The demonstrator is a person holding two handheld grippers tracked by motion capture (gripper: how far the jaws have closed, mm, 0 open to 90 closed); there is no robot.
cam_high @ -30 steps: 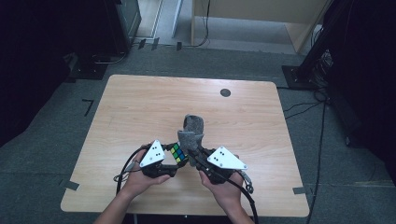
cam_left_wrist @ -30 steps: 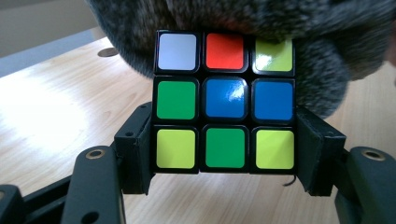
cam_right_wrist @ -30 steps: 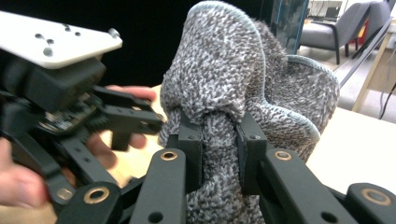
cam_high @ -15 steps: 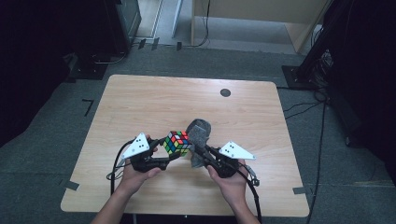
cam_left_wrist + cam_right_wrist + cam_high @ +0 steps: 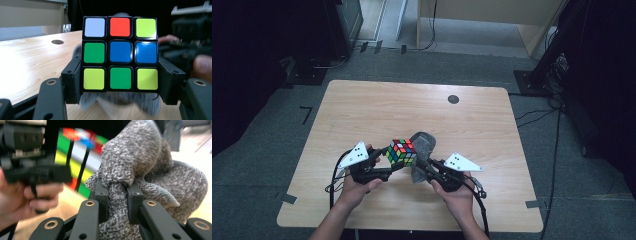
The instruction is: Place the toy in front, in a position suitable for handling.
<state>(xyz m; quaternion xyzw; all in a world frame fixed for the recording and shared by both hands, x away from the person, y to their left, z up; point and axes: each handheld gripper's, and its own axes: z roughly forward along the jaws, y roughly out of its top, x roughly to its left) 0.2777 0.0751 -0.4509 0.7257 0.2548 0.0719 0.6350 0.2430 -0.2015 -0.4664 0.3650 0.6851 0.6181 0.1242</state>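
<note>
Cube [image 5: 401,152] clamped in left hand-held gripper [image 5: 384,162] above bench [image 5: 362,110]; cloth [image 5: 422,150] pinched in right hand-held gripper [image 5: 424,165]. Keep cube steady, wipe each face with gentle strokes.

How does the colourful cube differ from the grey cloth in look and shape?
The cube is hard-edged, with glossy coloured squares; the grey cloth is knitted, one colour and bunched up. The cube sits squarely between wide-set jaws; the cloth is pinched by narrow-set jaws. Both are held in a hand-held gripper, above the table.

From here the table [image 5: 362,115] is evenly lit amid dark surroundings, while the cube [image 5: 75,157] blurs at ten o'clock.
</note>
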